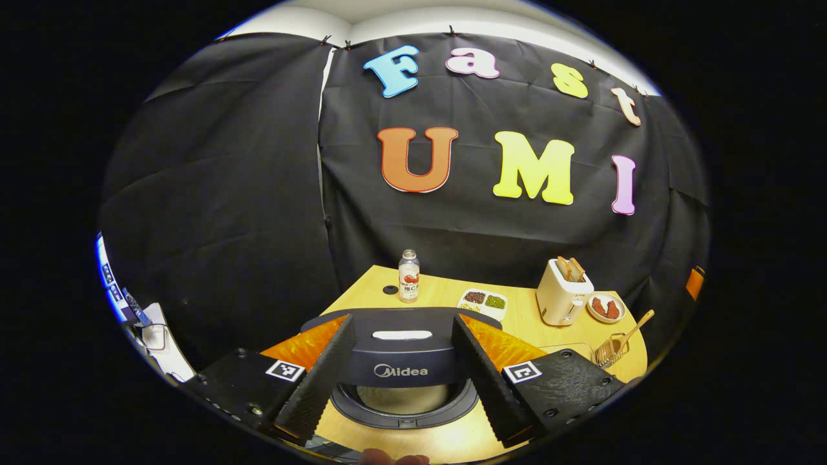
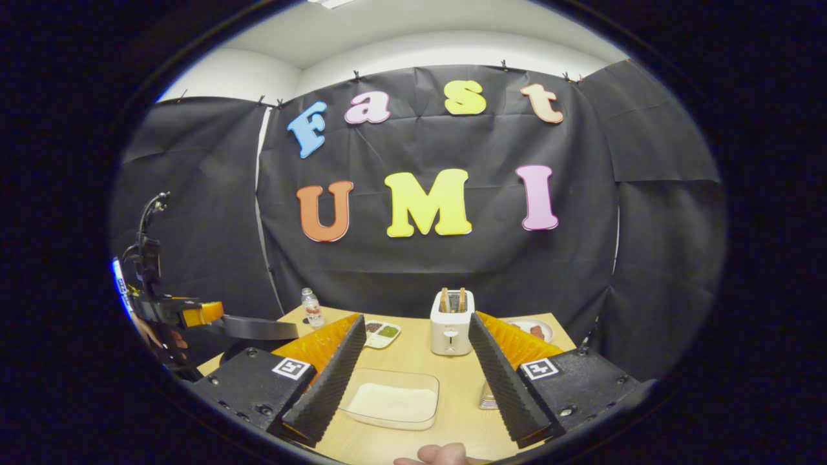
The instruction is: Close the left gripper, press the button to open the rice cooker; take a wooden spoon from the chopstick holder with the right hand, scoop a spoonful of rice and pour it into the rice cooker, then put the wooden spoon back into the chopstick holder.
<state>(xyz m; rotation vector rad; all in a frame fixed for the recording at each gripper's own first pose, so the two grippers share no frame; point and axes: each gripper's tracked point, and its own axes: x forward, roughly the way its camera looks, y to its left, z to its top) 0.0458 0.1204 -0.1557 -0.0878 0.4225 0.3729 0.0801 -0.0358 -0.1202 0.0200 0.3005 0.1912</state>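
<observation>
The dark rice cooker (image 1: 402, 371) sits right in front of my left gripper (image 1: 403, 318), its lid raised above the round pot opening (image 1: 404, 399). The left gripper is open, its jaws wide apart on either side of the lid and touching nothing. At the far right a wooden spoon (image 1: 634, 326) leans in the wire chopstick holder (image 1: 609, 352). My right gripper (image 2: 417, 318) is open over the table, with a clear container of white rice (image 2: 394, 400) lying between its fingers. The chopstick holder (image 2: 488, 397) peeks out behind the right finger. The left gripper (image 2: 207, 314) also shows far left, by the cooker lid (image 2: 258, 327).
A white toaster (image 1: 561, 294) with bread stands at the back, a plate of food (image 1: 606, 308) beside it. A divided dish (image 1: 482, 302) and a small bottle (image 1: 408, 276) stand behind the cooker. A hand (image 2: 152, 332) holds the left gripper. The wooden table (image 2: 452, 381) ends at the black cloth wall.
</observation>
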